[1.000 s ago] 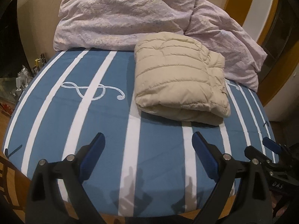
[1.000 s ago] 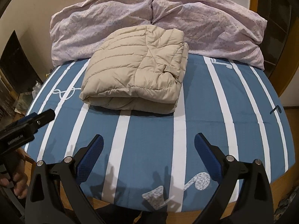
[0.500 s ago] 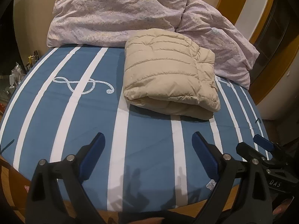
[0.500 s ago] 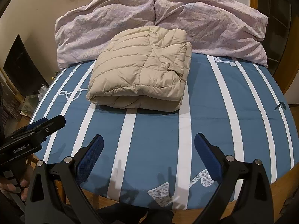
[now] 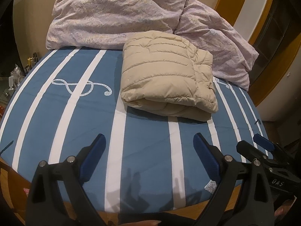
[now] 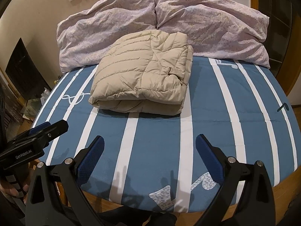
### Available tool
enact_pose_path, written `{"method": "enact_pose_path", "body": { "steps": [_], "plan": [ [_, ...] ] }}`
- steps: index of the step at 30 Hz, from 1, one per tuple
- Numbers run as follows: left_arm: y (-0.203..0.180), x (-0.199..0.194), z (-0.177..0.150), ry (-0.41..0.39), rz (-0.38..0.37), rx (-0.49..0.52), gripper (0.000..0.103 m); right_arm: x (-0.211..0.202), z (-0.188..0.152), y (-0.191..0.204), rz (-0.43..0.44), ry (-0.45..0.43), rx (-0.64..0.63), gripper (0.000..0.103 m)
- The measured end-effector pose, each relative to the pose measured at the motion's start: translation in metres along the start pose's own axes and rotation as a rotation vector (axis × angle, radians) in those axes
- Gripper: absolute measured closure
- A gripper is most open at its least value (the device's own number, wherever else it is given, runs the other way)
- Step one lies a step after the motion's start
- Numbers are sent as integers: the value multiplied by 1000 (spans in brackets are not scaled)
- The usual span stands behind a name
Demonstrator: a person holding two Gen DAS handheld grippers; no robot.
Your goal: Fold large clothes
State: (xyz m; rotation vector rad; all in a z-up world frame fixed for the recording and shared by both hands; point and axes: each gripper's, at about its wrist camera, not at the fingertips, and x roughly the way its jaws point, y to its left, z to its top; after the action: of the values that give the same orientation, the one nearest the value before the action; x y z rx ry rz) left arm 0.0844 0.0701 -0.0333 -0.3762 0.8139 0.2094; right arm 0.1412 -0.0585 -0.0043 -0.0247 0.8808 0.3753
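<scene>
Well beyond both wide-open grippers—left gripper [image 5: 148, 150], right gripper [image 6: 149, 151]—lies the folded jacket [image 5: 165, 81].

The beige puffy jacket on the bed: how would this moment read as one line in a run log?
jacket: folded, resting on striped bed cover, against pillows | left gripper: open, empty | right gripper: open, empty

Both wrist views from bed [image 5: 143, 150] foot, facing pillows [image 6: 188, 22], sharing jacket [image 5: 165, 79]

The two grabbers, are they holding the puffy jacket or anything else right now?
Nothing is held. The left gripper and the right gripper are both open and empty, above the near end of the bed. The folded beige jacket lies untouched farther back.
</scene>
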Motion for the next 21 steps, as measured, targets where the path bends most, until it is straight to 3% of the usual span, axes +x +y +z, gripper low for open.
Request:
{"method": "enact_pose_path", "body": {
  "steps": [21],
  "plan": [
    [-3, -3, 1, -10, -7, 7, 9, -2, 0, -2, 8, -4, 2, 4]
  ]
}}
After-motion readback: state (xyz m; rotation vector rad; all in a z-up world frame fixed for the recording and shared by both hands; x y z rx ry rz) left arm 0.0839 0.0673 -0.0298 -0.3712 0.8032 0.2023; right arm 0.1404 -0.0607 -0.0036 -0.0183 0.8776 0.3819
